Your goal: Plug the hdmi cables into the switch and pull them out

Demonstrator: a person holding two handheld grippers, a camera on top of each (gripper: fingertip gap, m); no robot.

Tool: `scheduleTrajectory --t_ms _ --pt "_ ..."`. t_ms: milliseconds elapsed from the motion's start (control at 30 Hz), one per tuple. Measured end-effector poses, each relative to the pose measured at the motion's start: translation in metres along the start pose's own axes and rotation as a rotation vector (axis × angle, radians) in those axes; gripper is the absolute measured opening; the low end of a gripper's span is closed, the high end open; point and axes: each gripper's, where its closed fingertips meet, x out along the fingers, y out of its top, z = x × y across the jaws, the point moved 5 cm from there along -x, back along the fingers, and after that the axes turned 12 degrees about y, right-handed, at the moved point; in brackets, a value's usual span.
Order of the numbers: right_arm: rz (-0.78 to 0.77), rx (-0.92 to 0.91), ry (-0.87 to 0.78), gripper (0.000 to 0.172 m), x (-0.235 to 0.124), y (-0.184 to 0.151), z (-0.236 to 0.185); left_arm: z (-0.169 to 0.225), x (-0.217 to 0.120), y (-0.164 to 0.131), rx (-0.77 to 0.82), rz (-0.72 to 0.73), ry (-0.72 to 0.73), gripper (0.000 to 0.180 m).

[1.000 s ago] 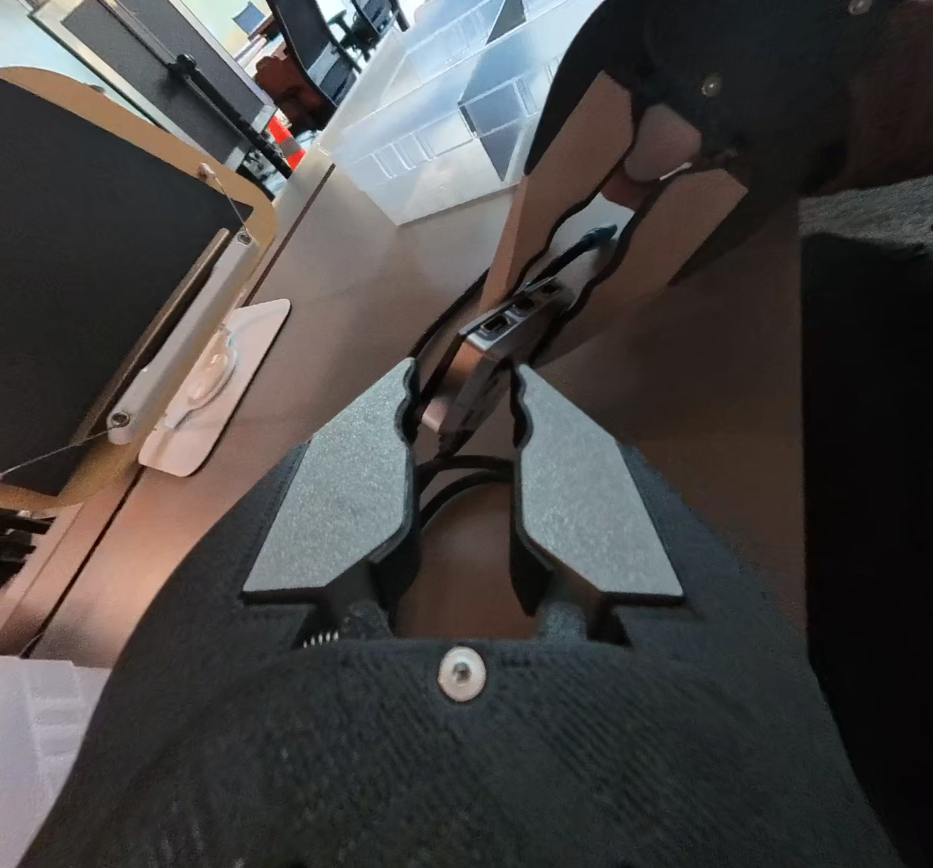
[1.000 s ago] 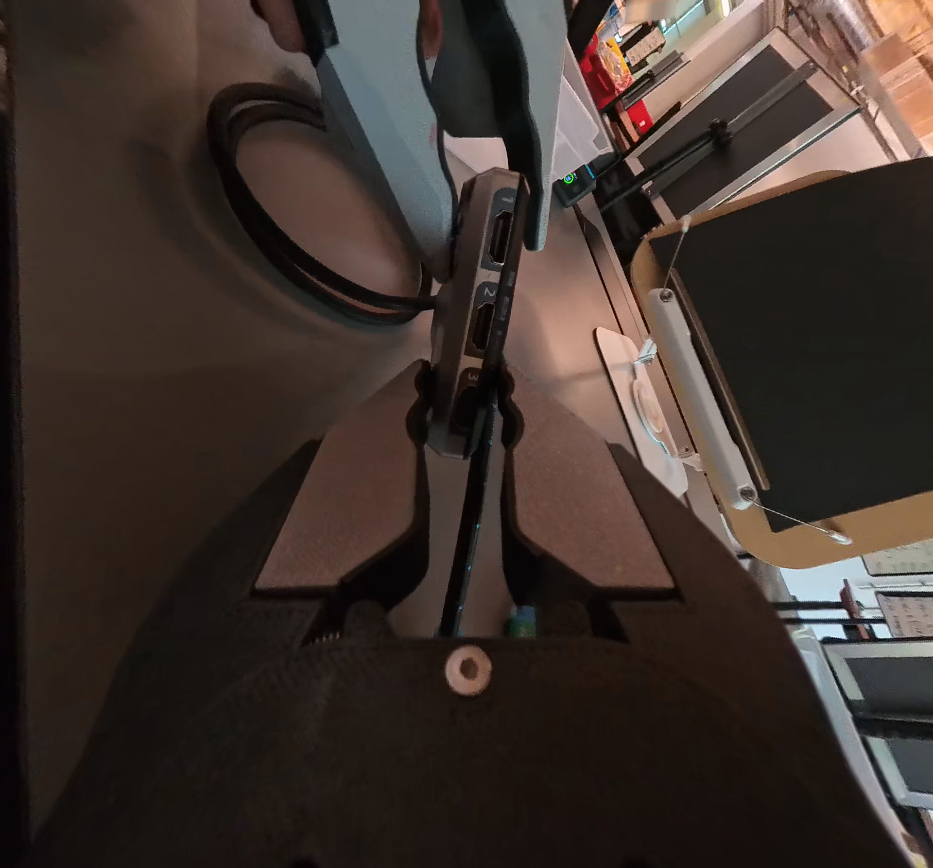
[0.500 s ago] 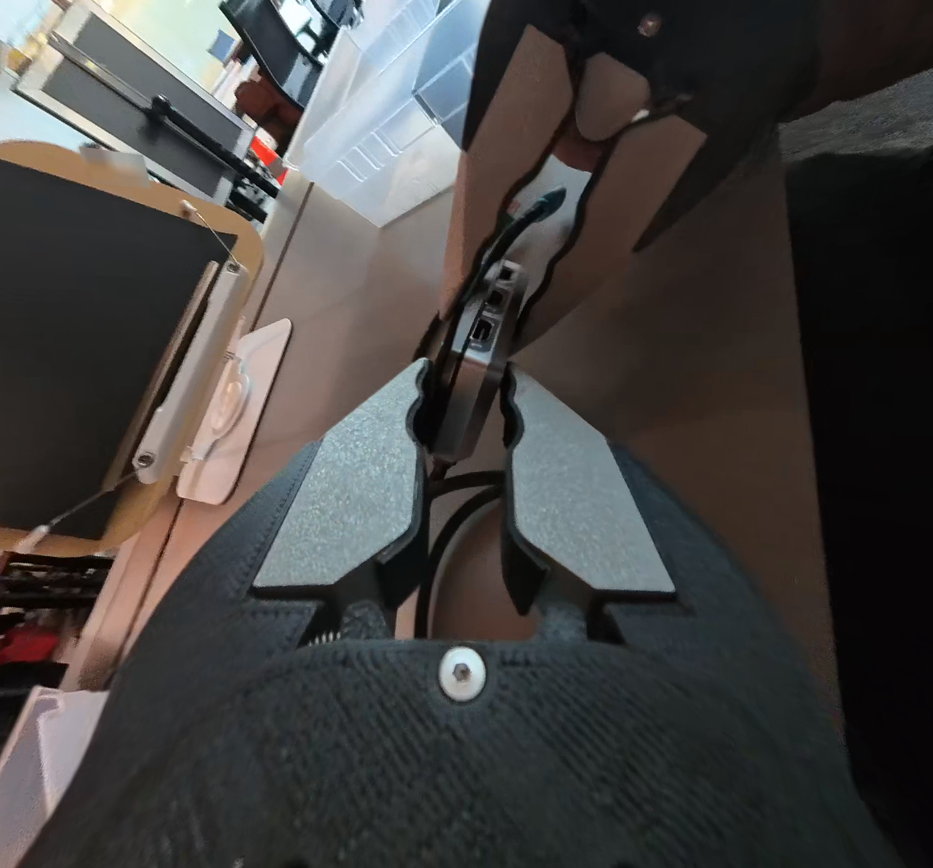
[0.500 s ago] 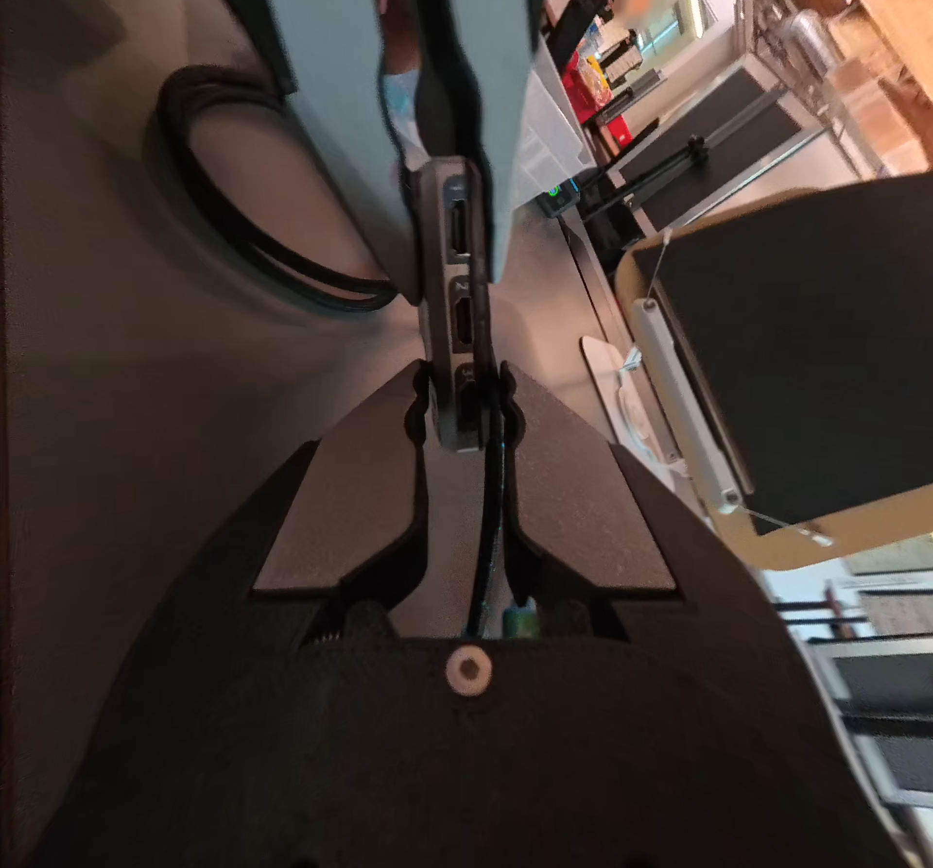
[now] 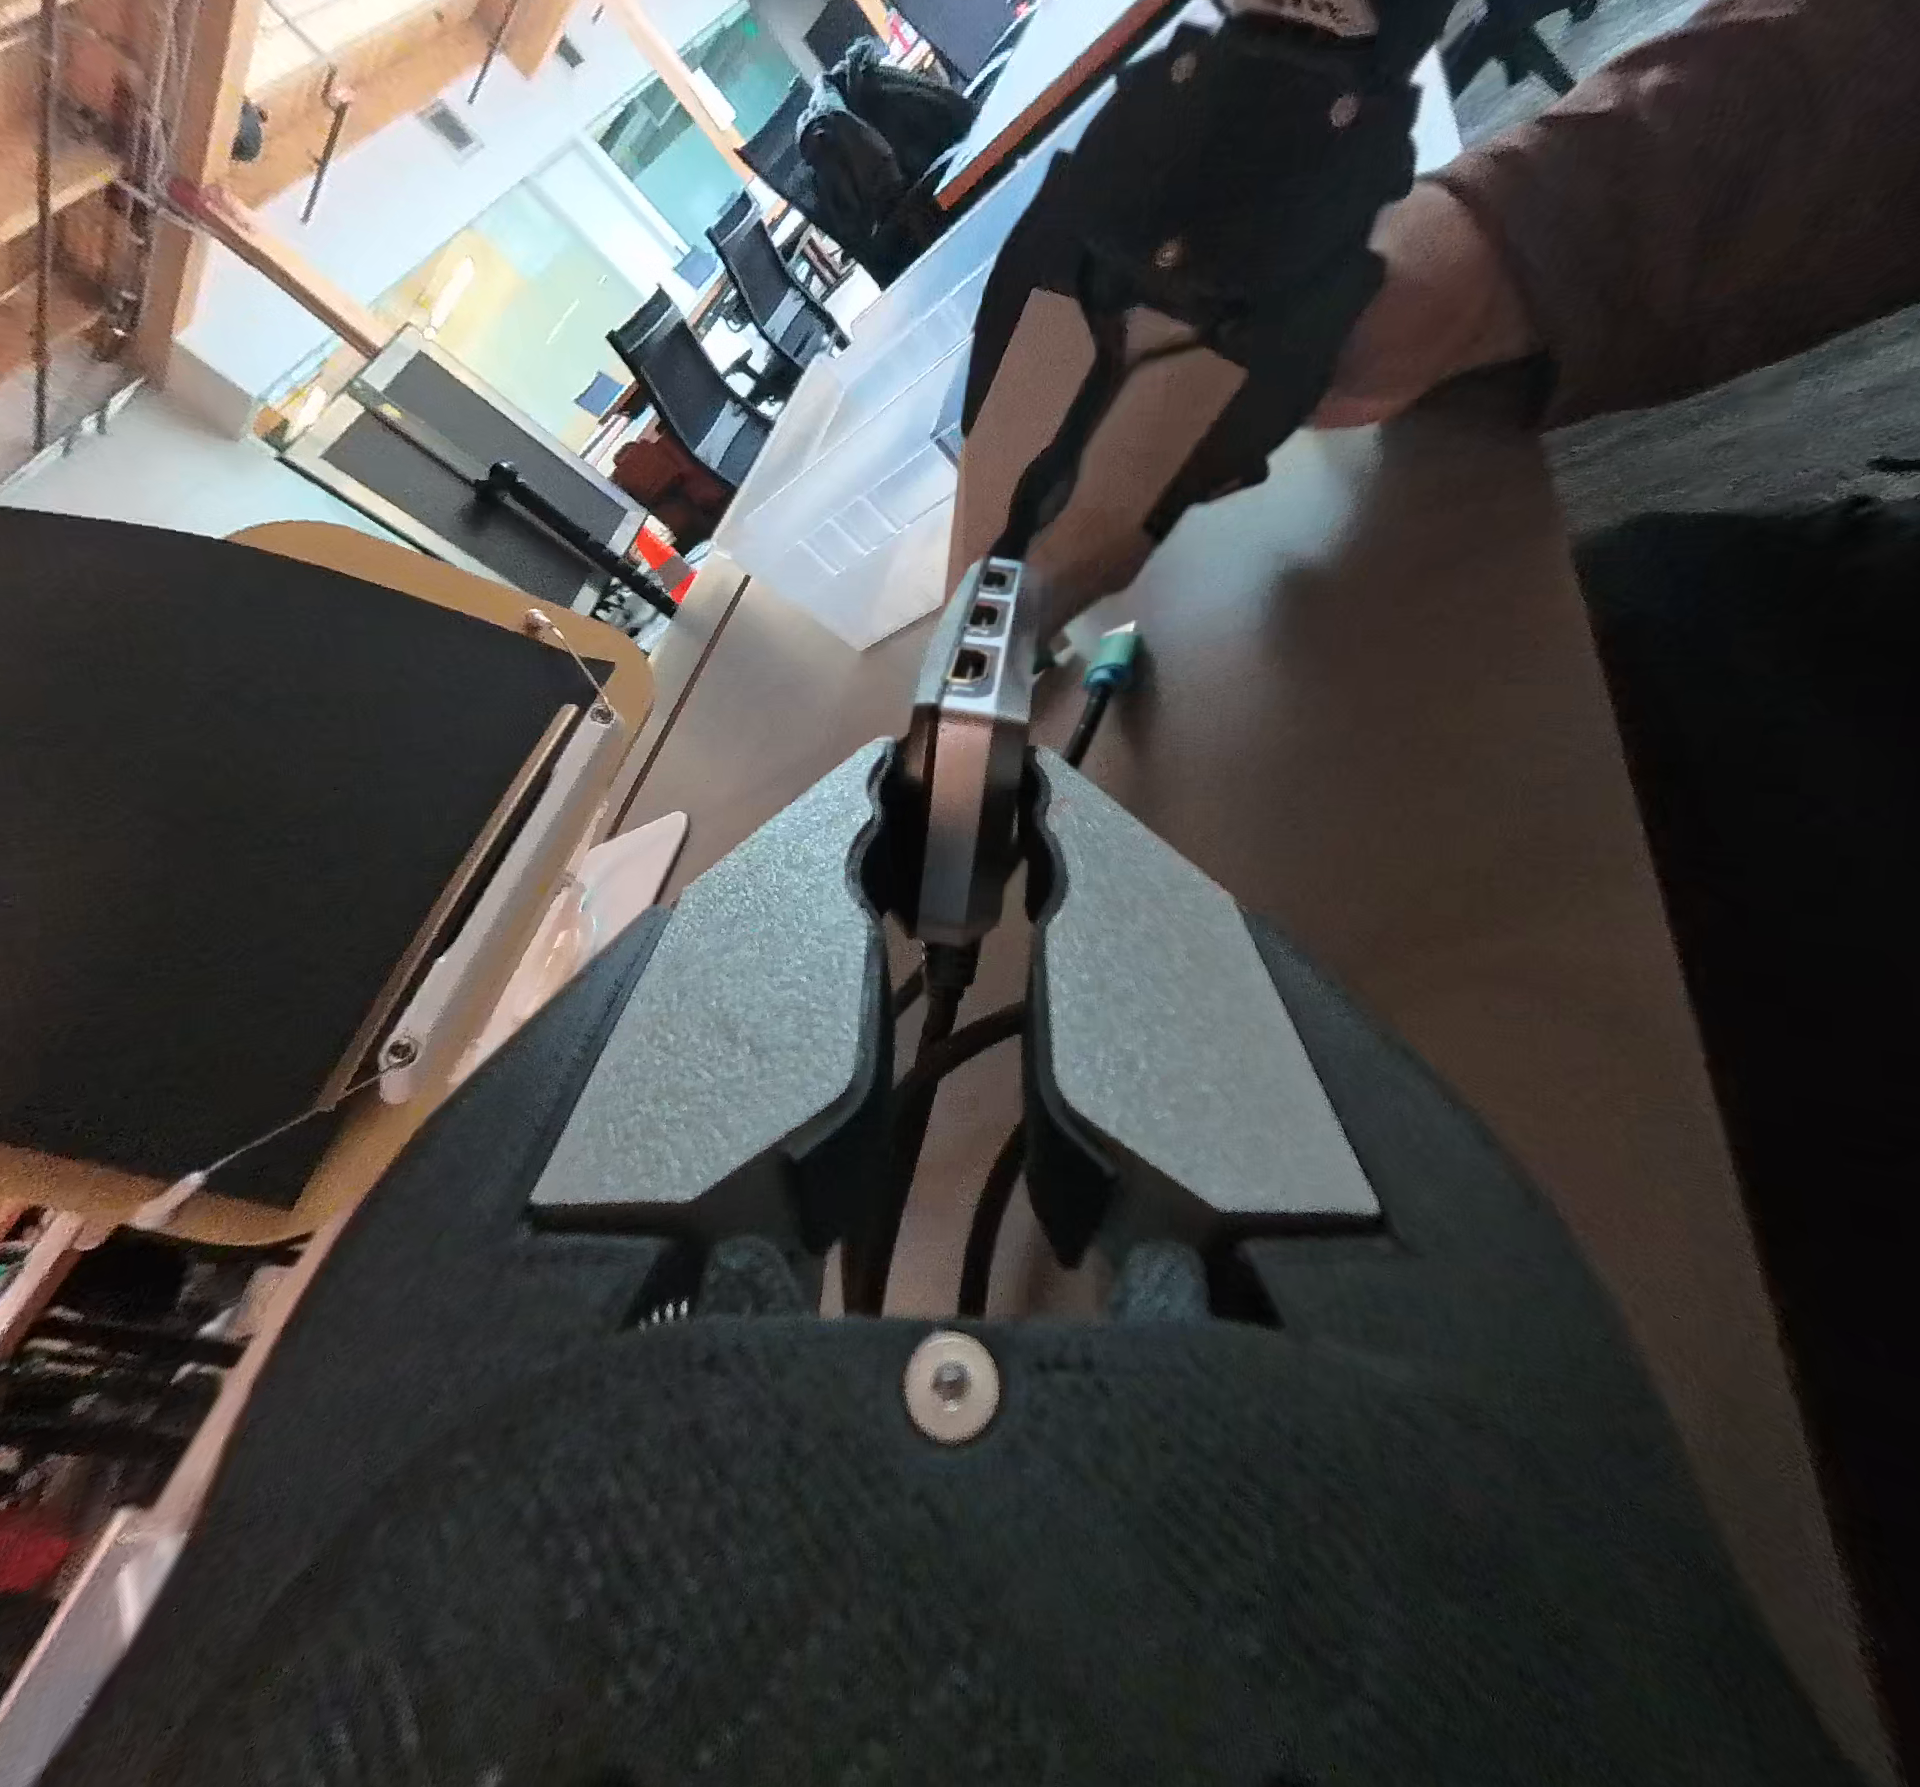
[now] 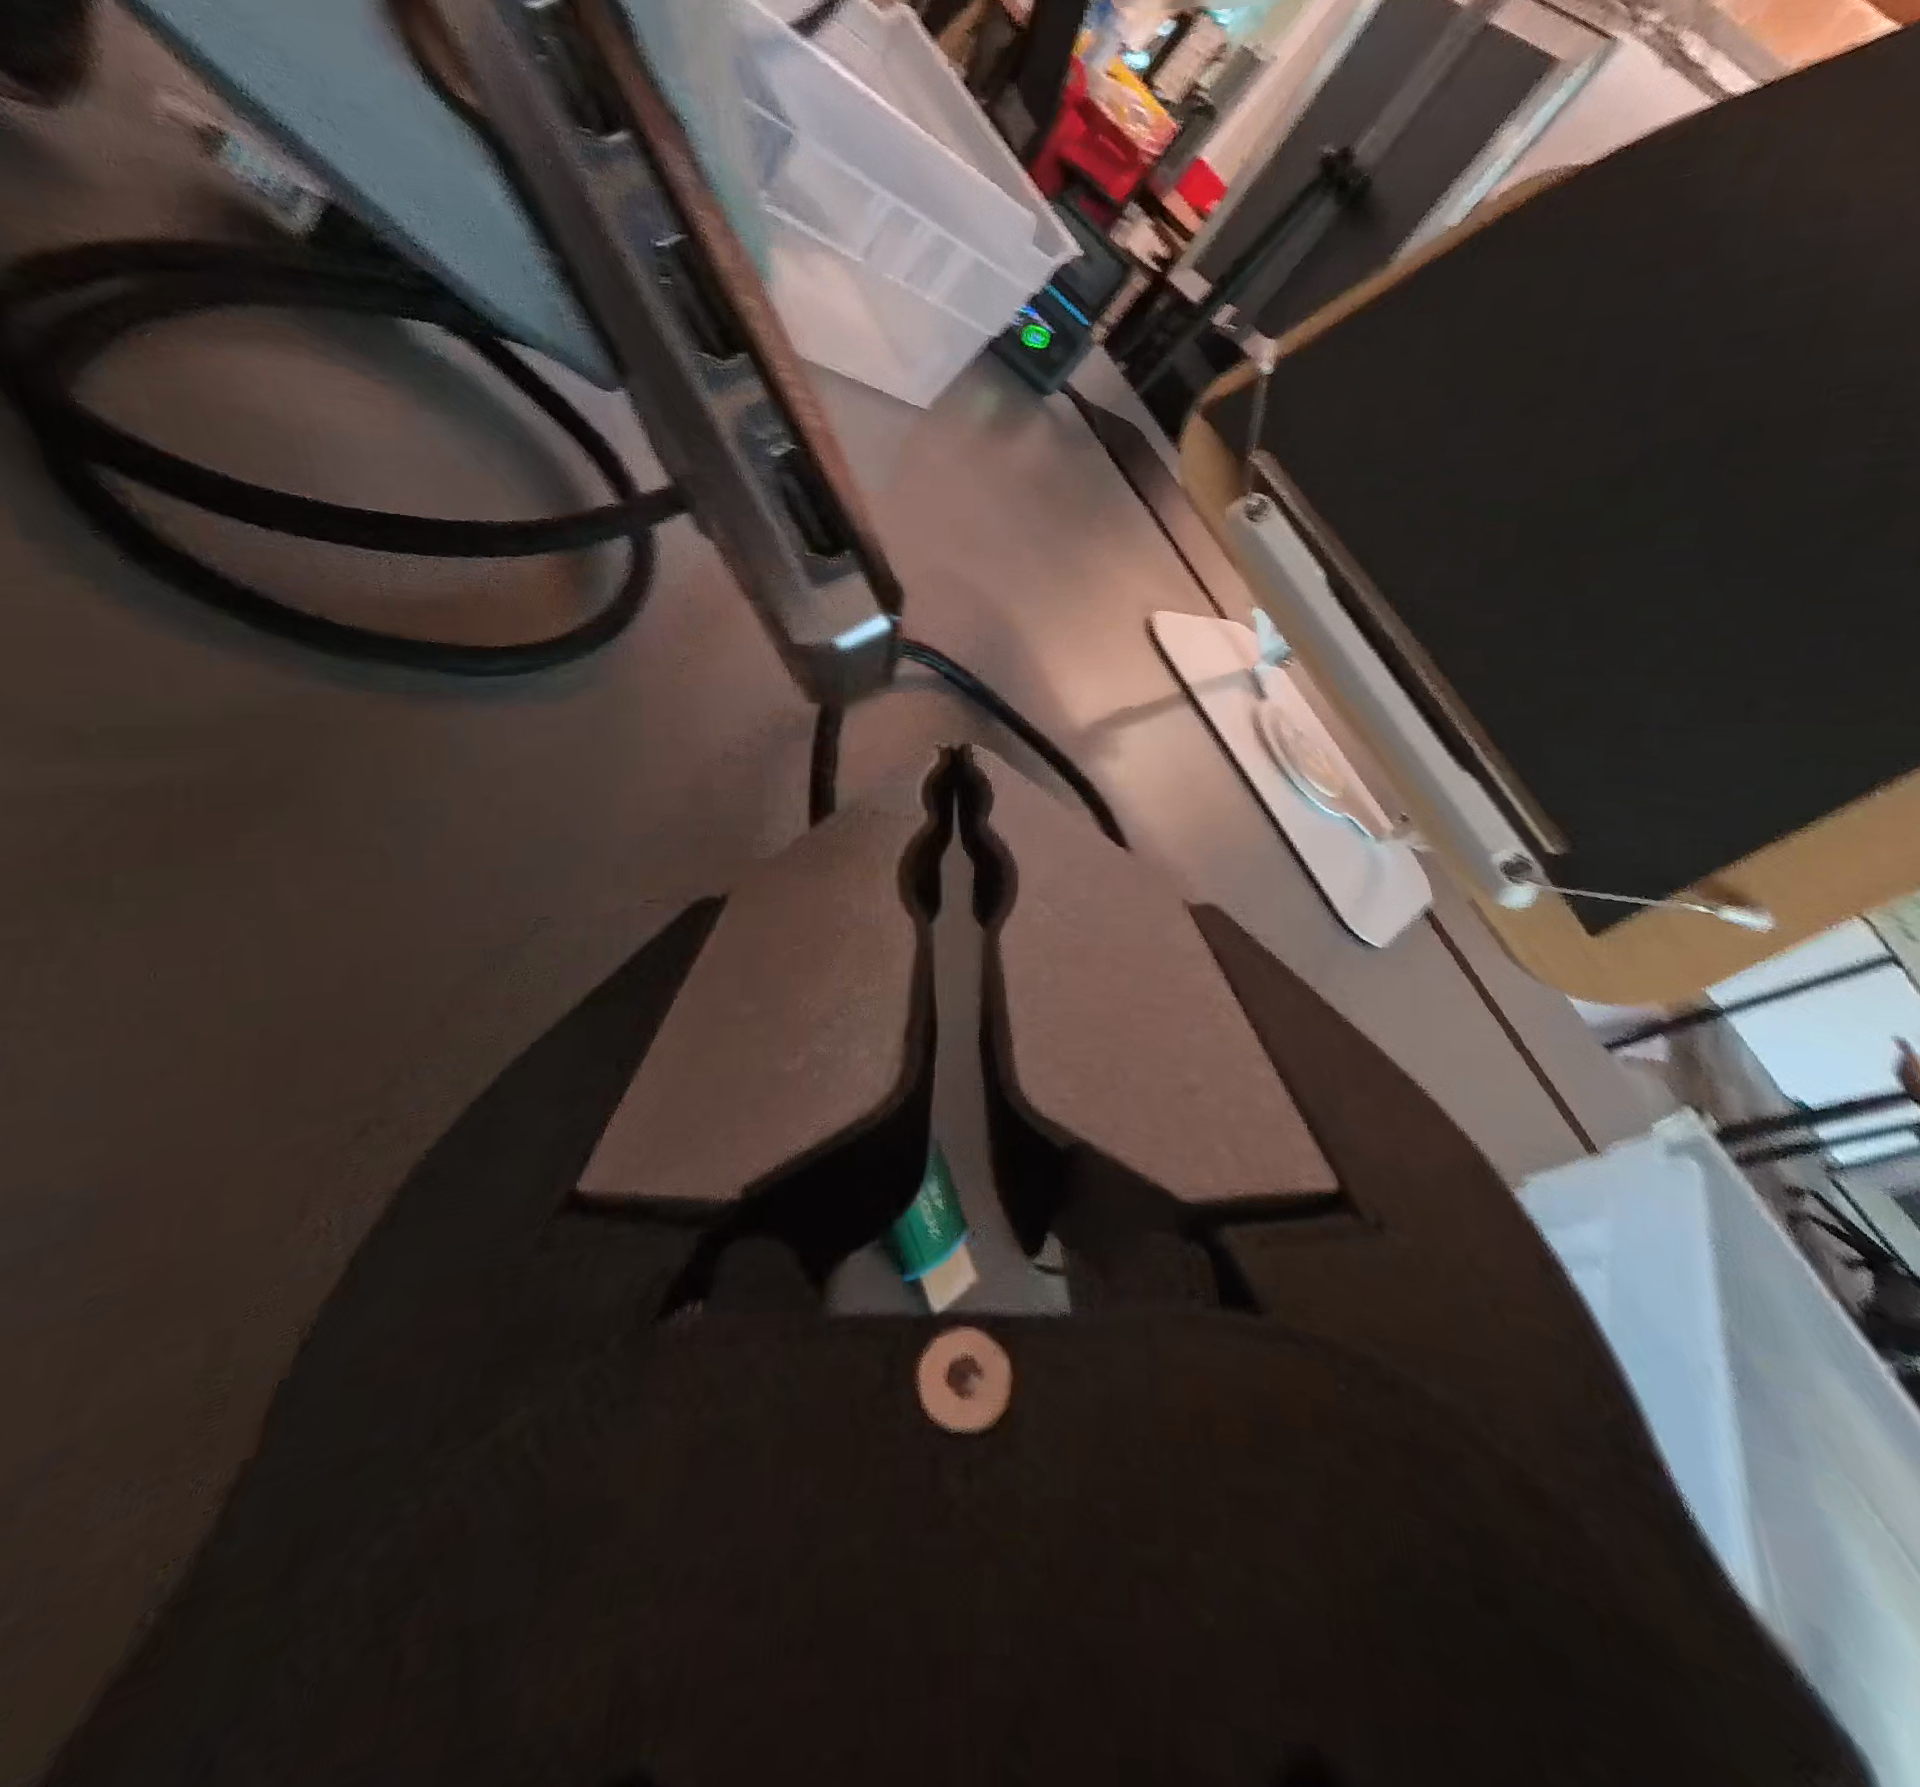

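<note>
My left gripper (image 5: pixel 961 802) is shut on the grey HDMI switch (image 5: pixel 971 698), which stands on edge with its three ports facing up and away. All ports look empty. In the right wrist view the switch (image 6: pixel 707 335) shows between the left fingers (image 6: pixel 343 106). My right gripper (image 6: pixel 956 776) is shut, its pads touching with nothing between them, just short of the switch's near end. It also shows in the left wrist view (image 5: pixel 1044 553) behind the switch. A green HDMI plug (image 5: pixel 1112 662) on a black cable lies on the table; it also shows under my right fingers (image 6: pixel 930 1238).
A coiled black cable (image 6: pixel 312 532) lies on the brown table (image 5: pixel 1351 906). A clear plastic bin (image 5: pixel 883 449) stands behind. A black panel with a wooden rim (image 5: pixel 208 802) and a white pad (image 6: pixel 1299 781) lie along one side. A hand in a brown sleeve (image 5: pixel 1455 324) holds the right gripper. About 8 centimetres separates my left fingertips from my right.
My left gripper closed onto the switch. My right gripper, which gripped the switch's other end, came off it, drew back and shut on air.
</note>
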Motion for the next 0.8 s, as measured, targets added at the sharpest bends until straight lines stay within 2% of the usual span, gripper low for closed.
scheduleTrajectory --t_ms 67,133,200,267,367,567,800 --pt "0.013 0.026 0.006 0.000 -0.003 0.000 0.003 -0.001 0.001 -0.003 0.040 -0.011 0.030 0.019" --pt "0.065 0.050 0.087 0.027 -0.002 0.003 -0.003 0.001 0.001 -0.003 0.056 -0.004 0.026 0.019" --pt "0.125 0.049 0.151 0.042 -0.003 0.009 -0.011 0.006 0.001 0.000 0.068 0.021 0.007 0.018" --pt "0.162 0.004 0.176 0.040 -0.004 0.016 -0.018 0.010 0.001 0.005 0.078 0.040 -0.002 0.018" --pt "0.120 -0.103 0.119 0.023 -0.004 0.019 -0.022 0.014 0.002 0.009 0.070 0.040 -0.027 0.018" --pt "-0.035 -0.306 0.003 0.023 -0.009 0.025 -0.020 0.014 0.002 0.012 0.062 -0.029 -0.022 0.020" --pt "-0.105 -0.445 -0.074 0.023 -0.023 0.039 -0.018 0.017 0.003 0.022 0.190 -0.006 0.055 0.020"
